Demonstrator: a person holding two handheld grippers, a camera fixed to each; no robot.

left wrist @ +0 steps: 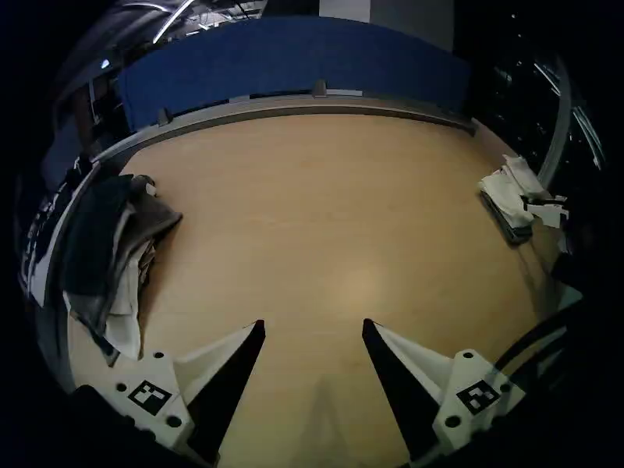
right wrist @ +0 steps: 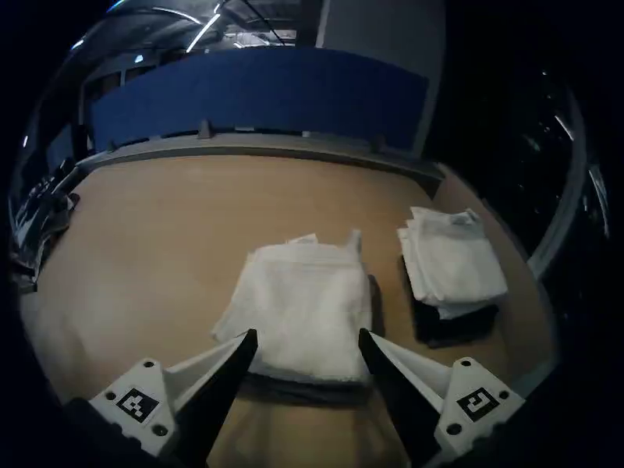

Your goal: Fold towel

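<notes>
White folded terry towel (right wrist: 308,308) lies on pale wooden bench (right wrist: 156,234) before the right gripper (right wrist: 306,343), fingers wide, empty; left gripper (left wrist: 313,331) likewise. Pinching every layer at its near edge should preserve the fold.

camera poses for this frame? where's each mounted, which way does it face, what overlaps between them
Left gripper view: rides the left gripper, facing across the wooden table toward the blue partition. Its own two open fingers show at the bottom, with a crumpled towel pile on its left.
Right gripper view: rides the right gripper, tilted down at a folded white towel. Its own open fingers show at the bottom.
Shared: table, partition, and probably the folded stack at the right.
</notes>
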